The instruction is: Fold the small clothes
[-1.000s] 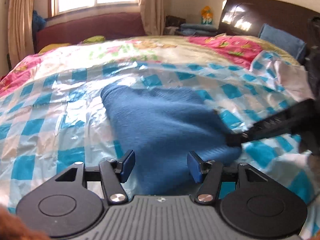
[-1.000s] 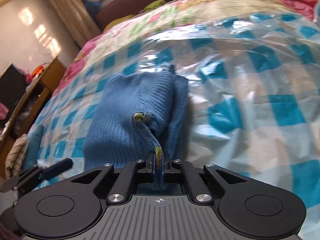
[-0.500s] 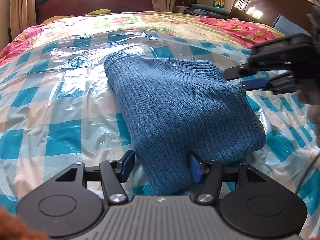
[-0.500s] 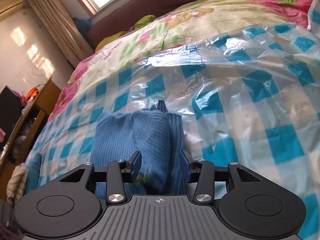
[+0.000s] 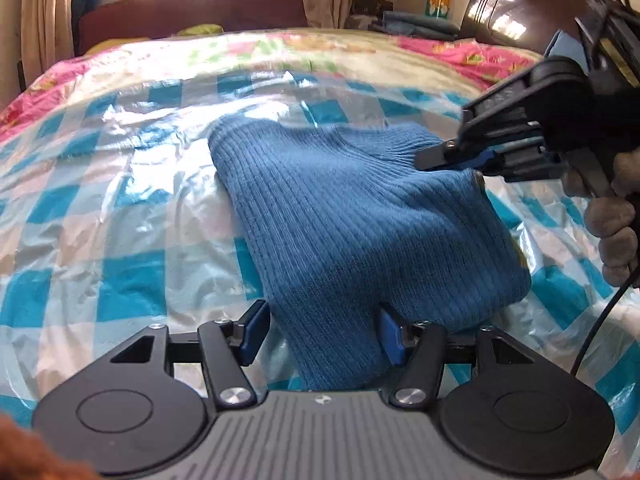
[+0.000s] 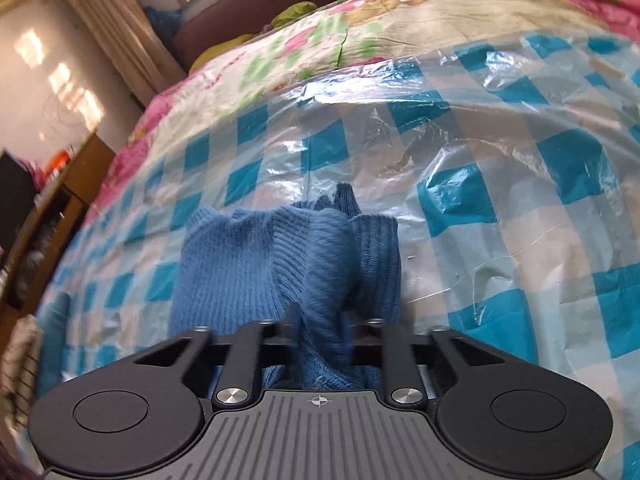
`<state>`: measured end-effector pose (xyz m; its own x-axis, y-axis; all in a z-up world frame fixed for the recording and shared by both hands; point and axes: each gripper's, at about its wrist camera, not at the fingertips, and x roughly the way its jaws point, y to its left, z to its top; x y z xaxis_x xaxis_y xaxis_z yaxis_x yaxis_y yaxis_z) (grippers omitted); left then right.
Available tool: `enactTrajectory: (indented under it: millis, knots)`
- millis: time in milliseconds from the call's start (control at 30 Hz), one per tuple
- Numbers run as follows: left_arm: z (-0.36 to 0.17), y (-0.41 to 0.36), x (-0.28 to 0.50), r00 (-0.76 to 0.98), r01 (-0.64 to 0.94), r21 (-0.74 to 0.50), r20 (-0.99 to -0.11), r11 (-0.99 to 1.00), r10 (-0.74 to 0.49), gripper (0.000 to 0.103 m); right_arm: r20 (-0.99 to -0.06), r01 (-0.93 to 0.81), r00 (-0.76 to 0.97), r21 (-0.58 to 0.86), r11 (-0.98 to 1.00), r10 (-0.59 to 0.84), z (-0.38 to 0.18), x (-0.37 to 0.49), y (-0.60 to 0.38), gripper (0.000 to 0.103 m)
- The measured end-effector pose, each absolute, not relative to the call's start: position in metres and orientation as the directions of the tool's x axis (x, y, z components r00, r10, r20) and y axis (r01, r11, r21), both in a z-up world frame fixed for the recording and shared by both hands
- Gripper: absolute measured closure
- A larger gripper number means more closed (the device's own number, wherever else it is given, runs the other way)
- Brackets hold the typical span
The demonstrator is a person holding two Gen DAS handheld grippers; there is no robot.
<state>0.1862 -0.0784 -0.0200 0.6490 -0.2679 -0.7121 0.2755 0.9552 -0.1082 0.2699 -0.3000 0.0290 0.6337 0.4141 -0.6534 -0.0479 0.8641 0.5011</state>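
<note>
Two tongs are used on one blue sweater, which lies folded on the checked plastic sheet on the bed. The left tongs are open wide around the near edge. The right tongs look partly closed on bunched cloth, likely to lift and fold it.

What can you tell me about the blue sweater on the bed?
The blue ribbed knit sweater is folded into a thick bundle, lying on the shiny blue-and-white checked plastic sheet. Its near end sits between the open left claw fingers. The right claw has bunched fabric between its fingers; grip unclear through blur.
</note>
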Motion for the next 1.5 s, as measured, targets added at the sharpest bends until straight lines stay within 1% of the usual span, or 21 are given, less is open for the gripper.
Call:
enactTrajectory:
  millis: [67,133,233,333,467,600,633,700,733,767,900,967,1000,1100,1200,1233,1333,1400,1500]
  knots:
    - [-0.009,-0.076,0.183,0.686,0.28,-0.109,-0.672,0.954,-0.279,0.042,-0.591,-0.028,0.672,0.582,0.813,0.446,0.031,0.259,-0.319,0.094]
    - [-0.002,-0.076,0.186,0.709,0.276,-0.111,-0.647,0.955,-0.28,0.042,-0.563,0.012,0.7,0.624,0.781,0.439,0.025,0.252,-0.334,0.095]
    - [-0.009,-0.083,0.202,0.694,0.264,-0.091,-0.673,0.96,-0.255,0.041,-0.625,0.072,0.67,0.592,0.802,0.401,0.002,0.258,-0.335,0.095]
    - [-0.023,-0.083,0.213,0.653,0.246,-0.111,-0.716,0.963,-0.249,0.034,-0.637,0.064,0.67,0.561,0.825,0.381,-0.004,0.26,-0.33,0.095]
    - [-0.017,-0.079,0.211,0.662,0.236,-0.134,-0.703,0.963,-0.26,0.033,-0.651,0.038,0.666,0.518,0.855,0.365,0.0,0.262,-0.328,0.094]
    - [-0.012,-0.075,0.213,0.668,0.225,-0.163,-0.692,0.961,-0.274,0.034,-0.648,0.052,0.667,0.532,0.845,0.368,-0.005,0.258,-0.333,0.094]
    - [-0.013,-0.074,0.217,0.659,0.217,-0.17,-0.701,0.961,-0.273,0.034,-0.649,0.053,0.665,0.534,0.844,0.369,-0.007,0.258,-0.333,0.094]
    - [-0.018,-0.072,0.223,0.638,0.2,-0.192,-0.719,0.961,-0.277,0.033,-0.657,0.047,0.661,0.517,0.855,0.361,-0.007,0.259,-0.332,0.084]
    - [-0.019,-0.07,0.226,0.626,0.19,-0.211,-0.727,0.959,-0.284,0.033,-0.665,0.051,0.662,0.499,0.865,0.345,-0.005,0.258,-0.331,0.076]
    - [-0.019,-0.068,0.226,0.617,0.184,-0.231,-0.73,0.955,-0.295,0.033,-0.672,0.048,0.663,0.479,0.876,0.331,-0.002,0.257,-0.331,0.073]
    - [-0.007,-0.061,0.22,0.633,0.191,-0.249,-0.708,0.949,-0.313,0.034,-0.644,0.01,0.701,0.437,0.9,0.305,0.022,0.243,-0.333,0.071]
    - [-0.003,-0.059,0.222,0.644,0.184,-0.256,-0.698,0.949,-0.313,0.034,-0.628,-0.023,0.714,0.42,0.907,0.309,0.031,0.238,-0.328,0.065]
    - [-0.001,-0.058,0.225,0.652,0.176,-0.259,-0.692,0.95,-0.309,0.034,-0.626,-0.037,0.713,0.415,0.909,0.315,0.032,0.237,-0.325,0.065]
    - [0.002,-0.051,0.239,0.67,0.143,-0.266,-0.683,0.953,-0.291,0.034,-0.647,-0.076,0.685,0.392,0.917,0.334,0.028,0.24,-0.31,0.064]
    - [-0.006,-0.047,0.262,0.647,0.11,-0.287,-0.706,0.952,-0.288,0.034,-0.691,-0.042,0.667,0.339,0.94,0.279,0.011,0.246,-0.303,0.063]
    - [-0.012,-0.046,0.269,0.637,0.103,-0.294,-0.714,0.95,-0.29,0.034,-0.698,-0.031,0.655,0.358,0.933,0.29,0.005,0.247,-0.306,0.061]
    - [-0.022,-0.046,0.289,0.619,0.096,-0.324,-0.721,0.941,-0.312,0.034,-0.689,-0.006,0.643,0.432,0.902,0.334,-0.004,0.246,-0.317,0.061]
    - [-0.022,-0.047,0.301,0.624,0.097,-0.34,-0.711,0.936,-0.323,0.034,-0.682,-0.021,0.642,0.441,0.897,0.351,-0.005,0.244,-0.32,0.061]
    - [-0.029,-0.053,0.323,0.615,0.096,-0.312,-0.728,0.945,-0.303,0.035,-0.684,-0.03,0.626,0.459,0.888,0.374,-0.01,0.25,-0.321,0.061]
